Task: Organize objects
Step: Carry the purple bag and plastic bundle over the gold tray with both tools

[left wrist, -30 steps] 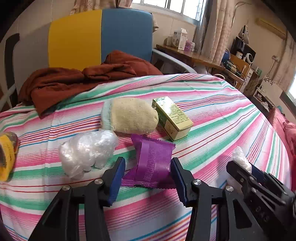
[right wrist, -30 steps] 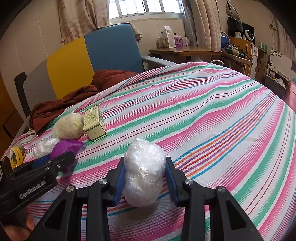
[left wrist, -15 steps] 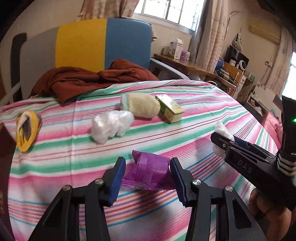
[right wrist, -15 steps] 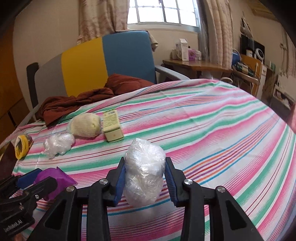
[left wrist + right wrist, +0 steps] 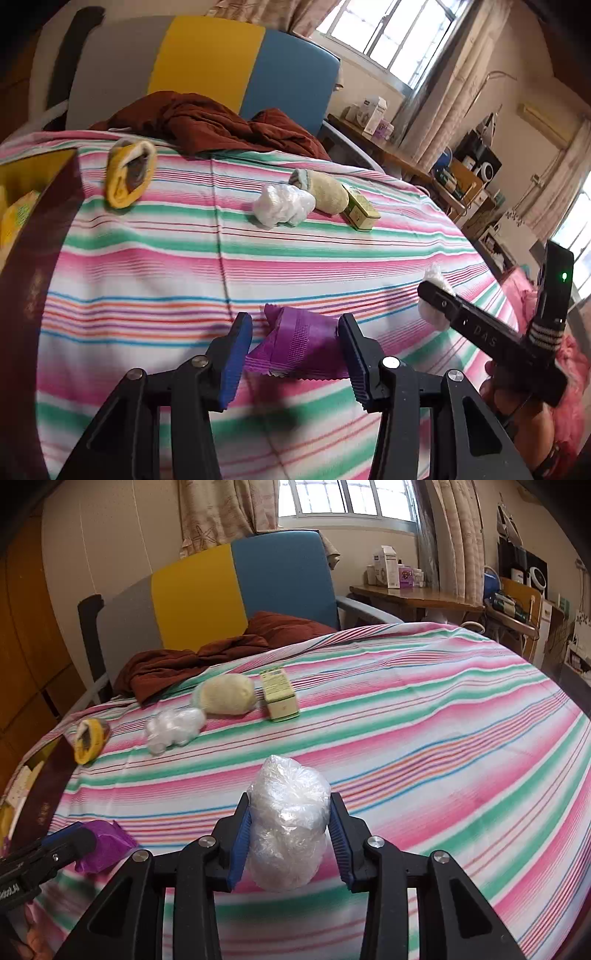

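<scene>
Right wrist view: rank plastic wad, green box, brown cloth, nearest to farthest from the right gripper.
From the right gripper, which holds a plastic bundle:
1. Plastic wad, ahead left on the striped cover.
2. Green box, ahead near centre, a little farther back.
3. Brown cloth, at the far edge by the chair.

Purple packet [image 5: 299, 341] crinkled, tilted, lifted above striped cloth [image 5: 147, 266]. Clear plastic wad [image 5: 288, 823] upright, also above cloth. On cloth, far side: second plastic wad [image 5: 282, 209], cream sock roll [image 5: 327, 192], green box [image 5: 360, 212], yellow roll [image 5: 127, 177].
</scene>
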`<act>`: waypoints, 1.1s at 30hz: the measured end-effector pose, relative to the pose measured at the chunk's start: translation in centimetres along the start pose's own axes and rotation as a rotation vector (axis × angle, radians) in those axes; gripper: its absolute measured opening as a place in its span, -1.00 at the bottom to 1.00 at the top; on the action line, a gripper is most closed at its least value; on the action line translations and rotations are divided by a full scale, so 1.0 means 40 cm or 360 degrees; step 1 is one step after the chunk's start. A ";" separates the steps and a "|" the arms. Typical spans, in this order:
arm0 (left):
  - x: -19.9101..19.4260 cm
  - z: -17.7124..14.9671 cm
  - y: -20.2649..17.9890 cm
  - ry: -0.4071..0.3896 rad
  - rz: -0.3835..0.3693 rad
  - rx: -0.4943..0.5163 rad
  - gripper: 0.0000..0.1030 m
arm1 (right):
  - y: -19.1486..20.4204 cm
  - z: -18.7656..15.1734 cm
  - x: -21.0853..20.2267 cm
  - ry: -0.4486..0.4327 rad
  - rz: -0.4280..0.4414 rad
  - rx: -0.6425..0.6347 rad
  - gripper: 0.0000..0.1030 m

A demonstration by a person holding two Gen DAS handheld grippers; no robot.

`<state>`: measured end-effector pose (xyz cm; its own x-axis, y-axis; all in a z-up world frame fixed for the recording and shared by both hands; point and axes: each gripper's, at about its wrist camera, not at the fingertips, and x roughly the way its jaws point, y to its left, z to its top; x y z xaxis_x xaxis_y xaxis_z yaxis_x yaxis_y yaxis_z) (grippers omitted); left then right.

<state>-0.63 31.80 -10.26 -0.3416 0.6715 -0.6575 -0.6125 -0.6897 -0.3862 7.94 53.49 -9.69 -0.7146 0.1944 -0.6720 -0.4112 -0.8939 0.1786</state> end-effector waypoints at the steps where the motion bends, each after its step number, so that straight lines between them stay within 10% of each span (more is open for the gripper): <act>1: -0.013 -0.002 0.006 -0.0005 -0.0015 -0.0020 -0.05 | 0.007 -0.006 -0.008 0.0002 0.0016 0.0008 -0.24; 16: -0.229 0.014 0.080 -0.0210 -0.0137 -0.0194 -0.06 | 0.183 -0.023 -0.122 -0.0025 0.0271 -0.0008 -0.24; 33: -0.466 -0.036 0.310 -0.0415 0.0157 -0.0255 -0.06 | 0.542 -0.066 -0.168 0.0111 0.0727 -0.0312 -0.24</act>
<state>-0.83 10.34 -3.73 -0.5773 0.6320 -0.5170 -0.4544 -0.7747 -0.4397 5.34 31.73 -3.20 -0.7546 -0.2562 -0.6041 0.0539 -0.9417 0.3320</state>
